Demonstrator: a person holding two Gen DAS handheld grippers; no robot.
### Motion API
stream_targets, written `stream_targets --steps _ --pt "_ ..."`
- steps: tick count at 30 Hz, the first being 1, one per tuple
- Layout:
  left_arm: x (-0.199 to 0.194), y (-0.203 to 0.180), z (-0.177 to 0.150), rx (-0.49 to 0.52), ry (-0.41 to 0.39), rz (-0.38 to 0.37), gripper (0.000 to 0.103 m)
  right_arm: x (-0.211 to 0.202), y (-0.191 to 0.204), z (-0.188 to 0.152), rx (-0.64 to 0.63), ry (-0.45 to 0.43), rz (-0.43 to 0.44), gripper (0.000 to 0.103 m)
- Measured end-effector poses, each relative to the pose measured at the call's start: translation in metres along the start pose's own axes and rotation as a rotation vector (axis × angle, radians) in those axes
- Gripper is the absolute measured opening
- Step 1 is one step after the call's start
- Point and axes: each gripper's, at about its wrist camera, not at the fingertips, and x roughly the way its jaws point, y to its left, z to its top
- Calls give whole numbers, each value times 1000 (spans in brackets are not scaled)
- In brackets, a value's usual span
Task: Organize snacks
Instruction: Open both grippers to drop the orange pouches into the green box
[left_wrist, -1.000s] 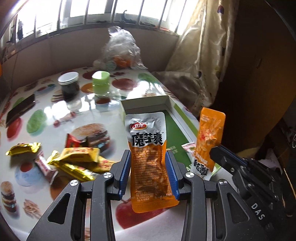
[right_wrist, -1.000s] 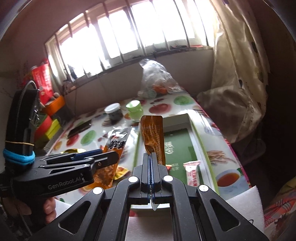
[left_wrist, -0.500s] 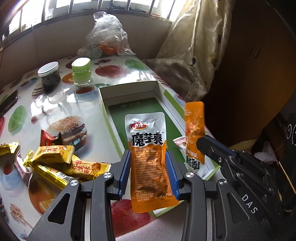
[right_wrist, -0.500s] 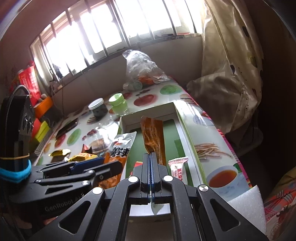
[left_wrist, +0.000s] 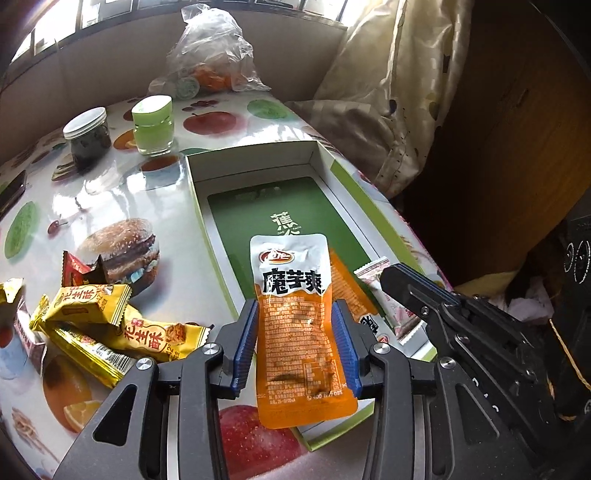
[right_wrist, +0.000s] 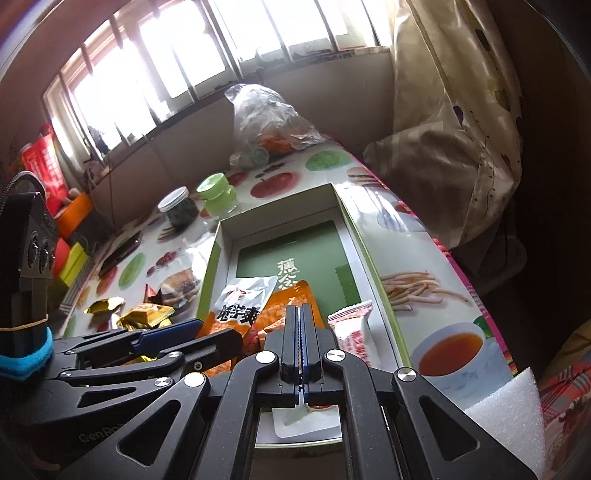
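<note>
Nearest, seen only from the right wrist: a white foam block (right_wrist: 506, 417) at the table's near right edge, and a bright barred window far off. Seen only from the left wrist: yellow bars (left_wrist: 88, 306) heaped near left on the printed table (left_wrist: 110, 192). Between the blue pads of the left gripper (left_wrist: 294, 310), jaws opening, an orange pouch (left_wrist: 303, 350), edges touching both pads, poised over the near end of the green-floored box (left_wrist: 258, 158). Pinched flat in the right gripper (right_wrist: 299, 310), fingers pressed together, a second orange pouch (right_wrist: 291, 295), tip lying low inside the box just left of a pink-and-white packet (right_wrist: 351, 325). Compared with a second ago: both grippers lower and nearer the box, the second pouch tipped from upright to nearly flat. Farther off, a dark jar (left_wrist: 86, 136), a green jar (left_wrist: 153, 125), then a plastic bag (left_wrist: 210, 55).
</note>
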Motion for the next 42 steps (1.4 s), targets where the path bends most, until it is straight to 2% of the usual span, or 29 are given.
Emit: stream_targets --steps 8,21,31,42 --pt "0 -1 -1 3 4 -1 45 -3 1 0 -2 -4 -10 3" --pt "-25 6 -2 -17 -62 14 49 -10 11 -5 -32 1 -47 15" --pt "-49 25 -7 -49 -111 31 50 -14 36 -6 -79 -6 -31 22" --pt "-74 55 -17 -90 -154 85 50 -9 73 -10 -161 2 8 37"
